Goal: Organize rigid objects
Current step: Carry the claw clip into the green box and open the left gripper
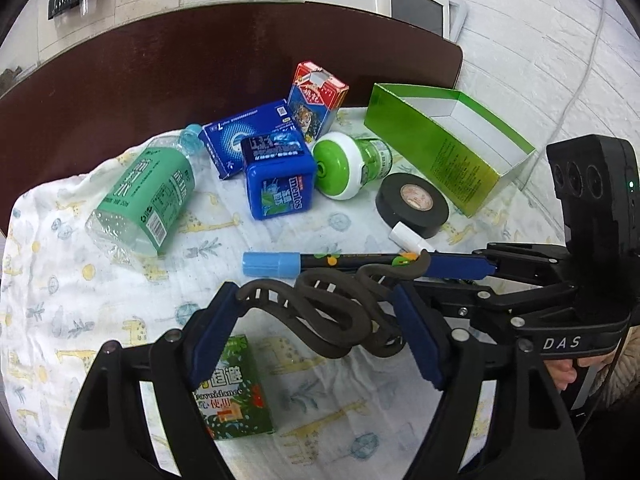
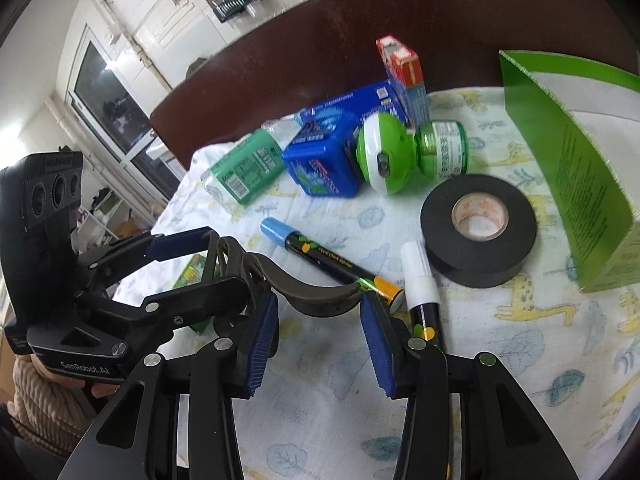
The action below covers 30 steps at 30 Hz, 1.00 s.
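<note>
At the far left of the giraffe-print cloth (image 1: 120, 320) lies a green-labelled bottle (image 1: 140, 196) on its side. Next come a flat blue box (image 1: 244, 136), a blue mint tub (image 1: 278, 188) and an upright red-and-blue carton (image 1: 316, 100).

Nearer the middle, the left gripper (image 1: 314, 294) is clenched on a dark wavy clip (image 1: 332, 320), one pad against each side, holding it clear of the cloth above a small green carton (image 1: 232, 392). The clip looks light and stiff, an open plastic lattice. Its thin loops could probably snap or spring out if squeezed hard, so the broad middle bends seem the safest place to grip. Just behind it rests a blue-capped marker (image 1: 272, 264).

Further right sit a green-and-white jar (image 1: 344, 164), a black tape roll (image 1: 412, 204) and a white-capped marker (image 1: 408, 236). The right gripper (image 2: 319, 316) has its fingers released and partly apart. The clip's hooked end crosses just beyond their tips, with neither pad pressing on it.

At the far right stands an open green box (image 1: 432, 148), empty, probably where the clip belongs.
</note>
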Each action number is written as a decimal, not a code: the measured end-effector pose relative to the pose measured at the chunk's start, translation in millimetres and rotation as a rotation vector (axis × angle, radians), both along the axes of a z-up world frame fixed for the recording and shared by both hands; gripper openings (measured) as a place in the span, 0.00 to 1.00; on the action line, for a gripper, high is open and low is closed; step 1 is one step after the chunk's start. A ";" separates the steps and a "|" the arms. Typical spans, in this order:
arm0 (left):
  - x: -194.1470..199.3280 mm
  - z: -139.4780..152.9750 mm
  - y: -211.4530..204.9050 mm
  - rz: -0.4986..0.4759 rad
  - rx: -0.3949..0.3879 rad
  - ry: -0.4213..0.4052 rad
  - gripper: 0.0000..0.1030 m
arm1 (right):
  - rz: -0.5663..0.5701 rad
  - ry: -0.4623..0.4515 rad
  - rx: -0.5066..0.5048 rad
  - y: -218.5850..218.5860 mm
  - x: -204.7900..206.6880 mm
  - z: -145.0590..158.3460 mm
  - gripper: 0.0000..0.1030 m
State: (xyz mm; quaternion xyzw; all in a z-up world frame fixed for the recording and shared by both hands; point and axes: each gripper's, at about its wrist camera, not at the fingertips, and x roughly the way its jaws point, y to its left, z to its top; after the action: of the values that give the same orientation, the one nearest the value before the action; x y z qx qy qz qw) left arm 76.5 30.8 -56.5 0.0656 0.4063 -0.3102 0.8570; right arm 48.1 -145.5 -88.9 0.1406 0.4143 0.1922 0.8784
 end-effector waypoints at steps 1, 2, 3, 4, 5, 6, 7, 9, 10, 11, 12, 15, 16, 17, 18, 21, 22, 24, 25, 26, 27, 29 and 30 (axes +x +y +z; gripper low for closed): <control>-1.2 4.6 -2.4 -0.003 0.002 -0.014 0.74 | -0.005 -0.016 0.001 -2.2 -2.1 5.1 0.45; -2.7 10.1 -5.0 -0.008 0.003 -0.030 0.74 | -0.010 -0.031 0.002 -4.5 -4.4 9.9 0.45; -3.7 16.0 -8.0 -0.013 0.003 -0.044 0.74 | -0.015 -0.045 0.003 -8.0 -6.4 15.0 0.45; -4.5 22.0 -11.3 -0.018 0.003 -0.059 0.74 | -0.022 -0.063 0.003 -11.3 -8.8 20.7 0.45; -4.8 27.9 -15.9 -0.025 0.004 -0.073 0.74 | -0.029 -0.078 0.003 -14.7 -10.9 25.3 0.45; -4.9 33.4 -21.1 -0.035 0.004 -0.087 0.74 | -0.039 -0.099 0.003 -19.7 -13.8 31.0 0.45; -4.8 39.0 -27.6 -0.046 0.004 -0.100 0.74 | -0.049 -0.113 0.005 -24.6 -16.0 35.4 0.45; -4.4 48.9 -42.8 -0.070 0.008 -0.129 0.74 | -0.076 -0.146 0.006 -37.7 -21.0 45.4 0.45; -4.4 53.6 -50.8 -0.082 0.012 -0.142 0.74 | -0.091 -0.161 0.005 -45.1 -23.5 49.7 0.45; -3.8 58.0 -60.4 -0.096 0.017 -0.155 0.74 | -0.107 -0.174 0.002 -53.0 -25.8 53.7 0.45; -3.1 61.9 -70.2 -0.110 0.021 -0.167 0.74 | -0.122 -0.184 -0.001 -60.2 -27.2 57.6 0.45; 0.0 71.4 -100.5 -0.152 0.025 -0.198 0.74 | -0.175 -0.214 -0.009 -87.2 -32.0 67.3 0.45; 1.3 74.8 -110.5 -0.168 0.023 -0.206 0.74 | -0.191 -0.224 -0.013 -96.3 -33.9 70.5 0.45; 3.0 78.0 -120.8 -0.184 0.020 -0.212 0.74 | -0.207 -0.232 -0.017 -104.8 -35.6 73.7 0.45; 4.8 81.3 -130.8 -0.199 0.018 -0.218 0.74 | -0.227 -0.242 -0.022 -114.7 -37.8 76.8 0.45; 10.5 90.0 -161.4 -0.246 0.016 -0.241 0.74 | -0.274 -0.268 -0.032 -142.1 -42.3 84.3 0.45; 12.9 92.3 -171.1 -0.261 0.014 -0.248 0.74 | -0.286 -0.274 -0.035 -151.1 -42.7 86.6 0.45; 19.5 96.1 -191.6 -0.287 0.009 -0.249 0.74 | -0.312 -0.279 -0.043 -169.5 -41.5 89.3 0.45; 23.0 97.0 -202.2 -0.298 0.010 -0.249 0.74 | -0.324 -0.280 -0.047 -178.5 -40.0 90.0 0.45; 25.9 97.6 -213.1 -0.311 0.013 -0.251 0.74 | -0.336 -0.281 -0.054 -187.0 -38.1 90.5 0.45; 28.6 97.9 -223.7 -0.322 0.016 -0.254 0.74 | -0.351 -0.280 -0.060 -197.9 -36.3 89.6 0.45; 33.6 97.4 -243.2 -0.342 0.022 -0.258 0.75 | -0.377 -0.273 -0.061 -215.2 -31.8 87.5 0.45; 37.0 95.0 -253.1 -0.354 0.030 -0.256 0.75 | -0.390 -0.268 -0.058 -224.4 -29.6 85.7 0.45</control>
State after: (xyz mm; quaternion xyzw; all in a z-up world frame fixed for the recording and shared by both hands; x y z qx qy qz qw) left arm 113.5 -222.3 38.5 0.1877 0.2808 -0.4390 0.8326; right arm 18.5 -369.9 -3.2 0.1657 0.2645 0.0240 0.9497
